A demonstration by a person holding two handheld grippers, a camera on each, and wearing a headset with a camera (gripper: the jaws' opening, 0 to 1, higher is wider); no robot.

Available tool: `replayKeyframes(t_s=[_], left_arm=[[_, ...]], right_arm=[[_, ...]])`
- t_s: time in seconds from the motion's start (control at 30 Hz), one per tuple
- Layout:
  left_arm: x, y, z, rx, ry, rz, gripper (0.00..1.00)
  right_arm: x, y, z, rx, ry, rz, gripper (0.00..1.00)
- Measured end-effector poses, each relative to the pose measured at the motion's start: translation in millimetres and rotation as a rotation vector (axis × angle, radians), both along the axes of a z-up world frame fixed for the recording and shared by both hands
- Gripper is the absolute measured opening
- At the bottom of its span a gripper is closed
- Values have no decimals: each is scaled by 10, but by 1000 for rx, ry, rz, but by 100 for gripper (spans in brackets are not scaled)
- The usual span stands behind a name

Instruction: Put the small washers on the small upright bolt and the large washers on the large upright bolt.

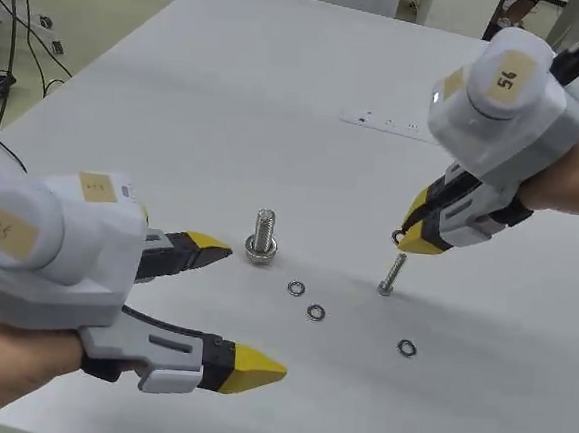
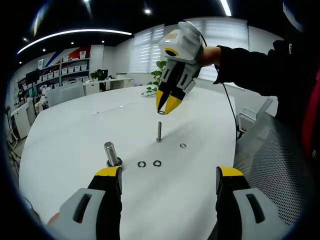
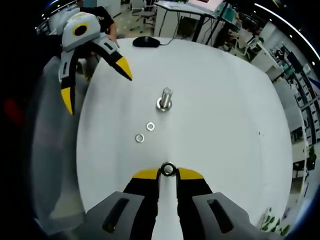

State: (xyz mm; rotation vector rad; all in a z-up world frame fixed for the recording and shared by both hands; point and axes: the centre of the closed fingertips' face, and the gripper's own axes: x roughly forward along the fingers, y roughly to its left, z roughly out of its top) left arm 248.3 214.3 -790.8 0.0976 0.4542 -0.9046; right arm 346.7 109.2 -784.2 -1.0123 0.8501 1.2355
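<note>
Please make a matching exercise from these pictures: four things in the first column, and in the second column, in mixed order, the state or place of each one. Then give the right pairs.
Column one
1. left gripper
2. right gripper
3. small bolt
4. loose washers

Column two
A. lie flat on the table
B. jaws shut on a washer
C. jaws wide open, nothing between them
D. stands upright, just below the held washer

Pairs: 1-C, 2-B, 3-D, 4-A
</note>
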Motion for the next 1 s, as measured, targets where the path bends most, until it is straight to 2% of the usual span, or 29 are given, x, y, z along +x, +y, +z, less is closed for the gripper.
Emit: replayKeyframes(t_s=[0.43,0.53,1.0], left_arm=[[64,-73,-24,11,14,-21,77],[72,-86,-28,9,16,-22,77],[75,-93,-60,8,24,-15,77]], right_arm=[[100,-112,-151,3,32,-39,13],[183,-128,-201,-2,32,-41,13],[181,-152,-292,-13,51,-39,13]])
